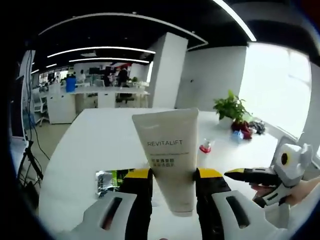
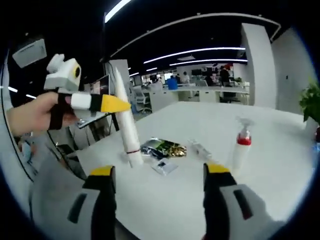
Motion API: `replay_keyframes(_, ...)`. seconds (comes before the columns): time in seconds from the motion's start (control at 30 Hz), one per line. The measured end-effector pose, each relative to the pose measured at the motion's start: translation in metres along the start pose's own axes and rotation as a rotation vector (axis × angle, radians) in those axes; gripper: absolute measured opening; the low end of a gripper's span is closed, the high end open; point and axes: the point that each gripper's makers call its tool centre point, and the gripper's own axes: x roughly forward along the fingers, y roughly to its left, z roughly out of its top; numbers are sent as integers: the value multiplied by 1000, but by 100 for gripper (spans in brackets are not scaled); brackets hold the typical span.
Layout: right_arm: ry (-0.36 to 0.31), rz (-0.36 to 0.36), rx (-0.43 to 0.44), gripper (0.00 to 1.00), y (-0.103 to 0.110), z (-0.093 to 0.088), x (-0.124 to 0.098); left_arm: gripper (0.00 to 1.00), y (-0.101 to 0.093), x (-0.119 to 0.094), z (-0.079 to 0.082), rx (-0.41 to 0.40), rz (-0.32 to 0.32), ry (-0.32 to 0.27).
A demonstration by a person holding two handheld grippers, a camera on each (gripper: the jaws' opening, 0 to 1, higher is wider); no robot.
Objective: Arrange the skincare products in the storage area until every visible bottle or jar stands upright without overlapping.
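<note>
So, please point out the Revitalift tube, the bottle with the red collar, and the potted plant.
Revitalift tube (image 1: pixel 167 160): left gripper view, on its printed front.
Bottle with the red collar (image 2: pixel 241 150): right gripper view, on its white body.
Potted plant (image 1: pixel 231 107): left gripper view, on its leaves.

Cream tube (image 1: pixel 170 160), yellow-tipped black left claw (image 1: pixel 172 192), red-collared white spray bottle (image 2: pixel 240 145), white table (image 2: pixel 280 165)

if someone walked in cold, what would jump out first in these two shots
A cream tube marked REVITALIFT, clamped between the left gripper's jaws with its cap end down, dominates the left gripper view. In the right gripper view it stands cap-down on the white table, with a red-collared spray bottle upright to the right beyond the right gripper's open jaws, and shiny sachets lying flat between.
</note>
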Motion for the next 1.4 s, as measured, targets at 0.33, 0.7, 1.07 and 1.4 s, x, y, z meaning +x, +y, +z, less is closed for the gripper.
replay_keyframes(0.33,-39,63,-62,42,19,22,8,30,-27,-3,-5,-20,-58,5)
replay_keyframes(0.7,-44,91,-95,29,28,29,15,30,-44,-7,-5,-44,-92,0)
replay_keyframes(1.07,-33,74,-162,22,29,31,15,31,-49,-7,-6,-29,-109,5)
replay_keyframes(1.4,-15,112,-118,20,30,24,13,31,-52,-8,-10,-45,-141,6)
